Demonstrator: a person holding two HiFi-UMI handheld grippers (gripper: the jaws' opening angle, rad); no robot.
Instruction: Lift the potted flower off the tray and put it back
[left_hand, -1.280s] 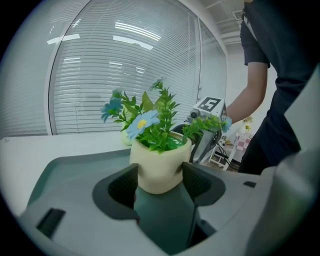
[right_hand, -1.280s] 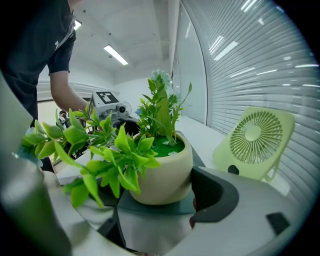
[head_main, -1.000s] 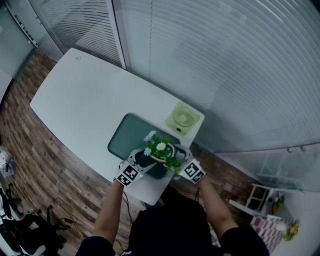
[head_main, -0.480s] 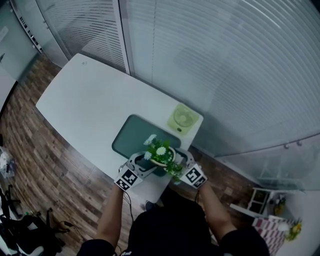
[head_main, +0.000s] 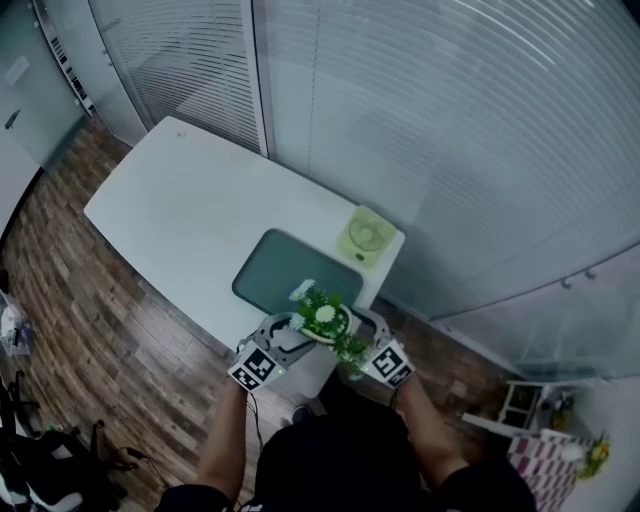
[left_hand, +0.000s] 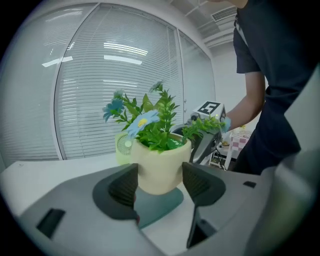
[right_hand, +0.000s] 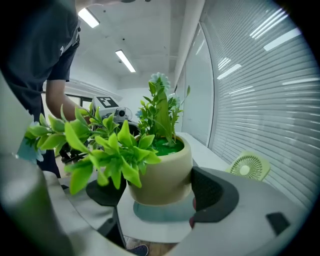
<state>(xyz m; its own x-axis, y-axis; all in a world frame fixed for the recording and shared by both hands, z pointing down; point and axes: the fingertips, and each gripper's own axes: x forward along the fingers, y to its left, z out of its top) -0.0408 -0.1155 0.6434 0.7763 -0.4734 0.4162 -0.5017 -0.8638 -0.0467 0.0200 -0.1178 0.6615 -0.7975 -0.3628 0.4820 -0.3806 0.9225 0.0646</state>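
Since the potted flower (head_main: 325, 320) hangs clear above the near side of the tray (head_main: 275, 270), with tray surface showing under its base in both gripper views, the lift looks done and only setting it back on the tray is left; the left gripper (left_hand: 160, 184) clamps the pot's sides with its jaws, and the right gripper (right_hand: 157, 195) grips it likewise, one pad hidden behind leaves

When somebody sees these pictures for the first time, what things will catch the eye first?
The potted flower, a cream pot with green leaves and pale blooms, hangs in the air over the near edge of the white table, gripped from both sides by the left gripper and the right gripper. Behind it lies the bare dark green tray, with a small light-green fan beside it.
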